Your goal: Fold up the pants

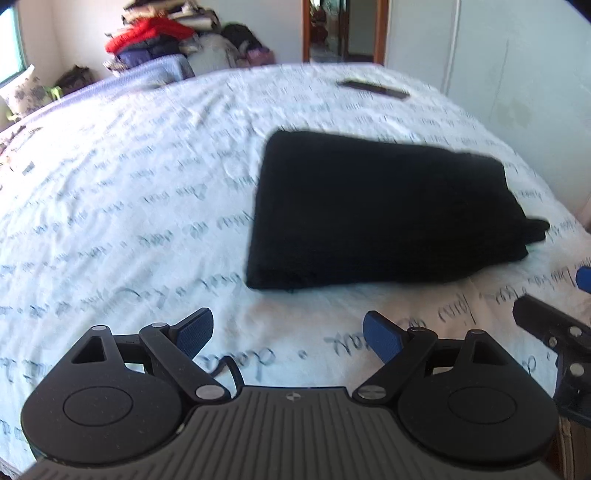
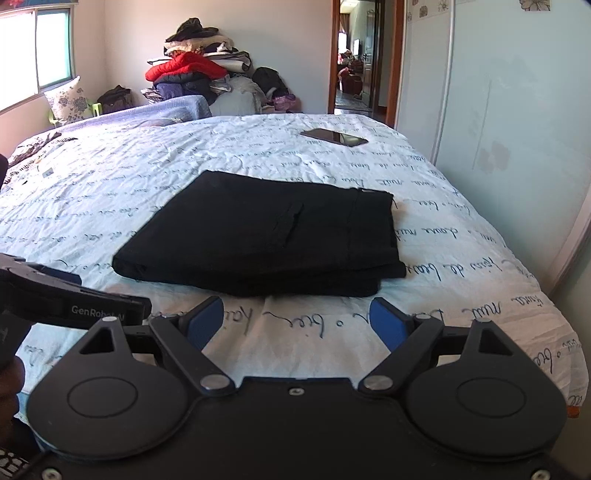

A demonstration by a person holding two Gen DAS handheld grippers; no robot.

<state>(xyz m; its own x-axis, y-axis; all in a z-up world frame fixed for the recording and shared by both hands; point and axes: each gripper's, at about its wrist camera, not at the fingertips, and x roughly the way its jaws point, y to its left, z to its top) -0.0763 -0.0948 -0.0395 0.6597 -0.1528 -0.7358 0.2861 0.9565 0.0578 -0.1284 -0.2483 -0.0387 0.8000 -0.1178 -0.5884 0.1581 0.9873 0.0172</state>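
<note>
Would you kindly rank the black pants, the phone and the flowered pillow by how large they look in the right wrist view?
1. Pants, by far the largest.
2. Phone and pillow look alike; both lie farther off, so I will not rank them.

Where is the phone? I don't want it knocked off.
In the right wrist view the phone lies on the bedsheet beyond the folded black pants, toward the doorway.

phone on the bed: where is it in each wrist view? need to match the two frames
Left wrist: phone, upper centre-right, blurred, on the sheet beyond the folded black pants.
Right wrist: phone, upper centre-right, sharp, beyond the pants, near the bed's far edge.
Shared landmark: the wooden doorway behind the phone.
</note>
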